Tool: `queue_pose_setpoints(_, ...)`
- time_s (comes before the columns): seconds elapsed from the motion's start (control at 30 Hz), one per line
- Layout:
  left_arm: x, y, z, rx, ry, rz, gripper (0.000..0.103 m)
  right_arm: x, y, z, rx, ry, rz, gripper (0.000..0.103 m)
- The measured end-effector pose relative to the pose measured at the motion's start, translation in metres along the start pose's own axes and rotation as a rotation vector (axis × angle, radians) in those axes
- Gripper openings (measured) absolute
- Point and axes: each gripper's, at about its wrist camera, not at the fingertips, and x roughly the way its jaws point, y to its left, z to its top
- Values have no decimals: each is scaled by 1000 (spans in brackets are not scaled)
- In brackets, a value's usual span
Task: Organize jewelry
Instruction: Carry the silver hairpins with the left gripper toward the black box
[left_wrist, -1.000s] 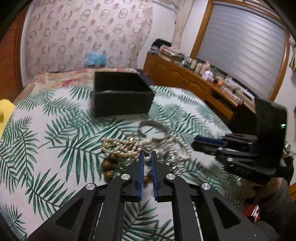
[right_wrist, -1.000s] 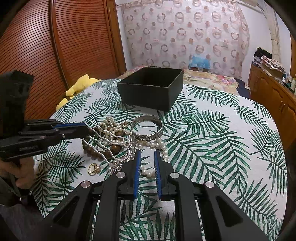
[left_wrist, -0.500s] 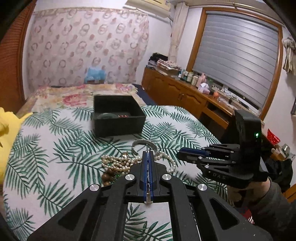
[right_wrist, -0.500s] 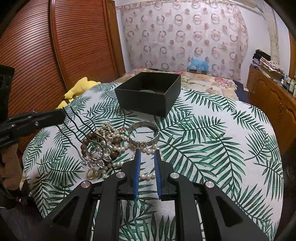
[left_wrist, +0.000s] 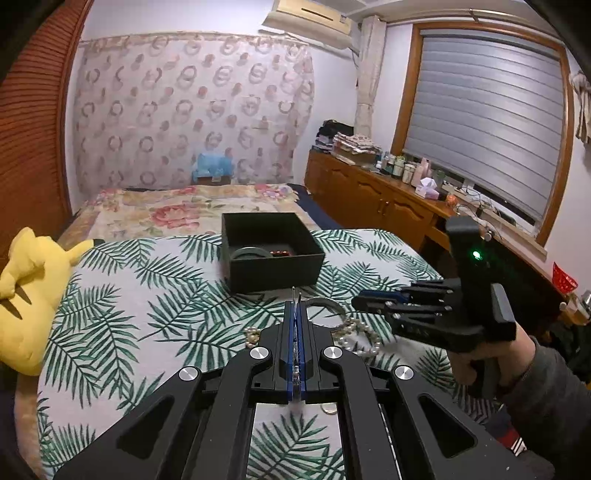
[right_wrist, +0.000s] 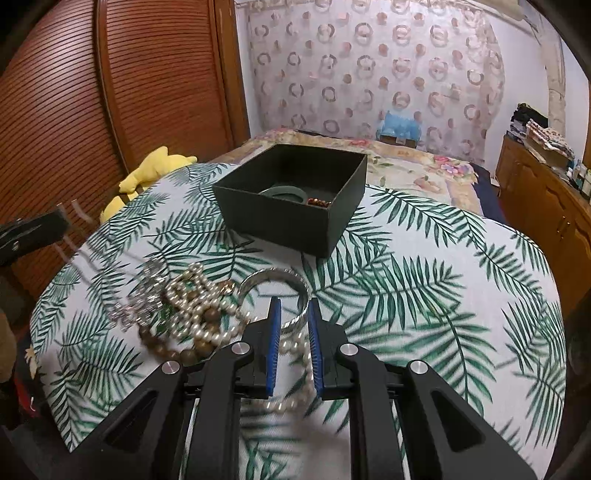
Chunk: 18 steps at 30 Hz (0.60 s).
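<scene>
Left tongs (left_wrist: 296, 306) rose clamping hairpin (left_wrist: 295, 295); box (left_wrist: 271, 254) ahead.

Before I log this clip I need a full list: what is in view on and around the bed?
Black box: one, open, on the leaf-print cover; holds a green bangle and dark red beads.
Silver bangle: one, between the box and the right gripper.
Pearl strand: off-white, heaped left of the bangle.
Brown bead string: one, at the heap's near edge.
Silver hair comb: one, clamped in the left gripper.
Plush toy: one, yellow, at the bed's left edge.
Wooden sideboard: one, under the window.
Left gripper: shut.
Right gripper: open over the pearls.
</scene>
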Motion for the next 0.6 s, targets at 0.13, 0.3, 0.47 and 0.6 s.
queue_pose_setpoints(0.13, -1, 6, 0, 3, -6, 21, 1, 19, -2, 11, -23, 34, 0, 16)
queue_pose_setpoints(0.3, 2, 14, 5, -3, -12, 31, 1, 38, -1, 16, -47, 80, 6, 16)
queue_pose_setpoints(0.47, 2, 15, 5, -2, -13, 31, 1, 42, 0, 18, -68, 95, 10, 17)
queue_pose_setpoints(0.6, 5, 18, 8, -2, -10, 27, 1, 42, 0, 21, -93, 102, -13, 17)
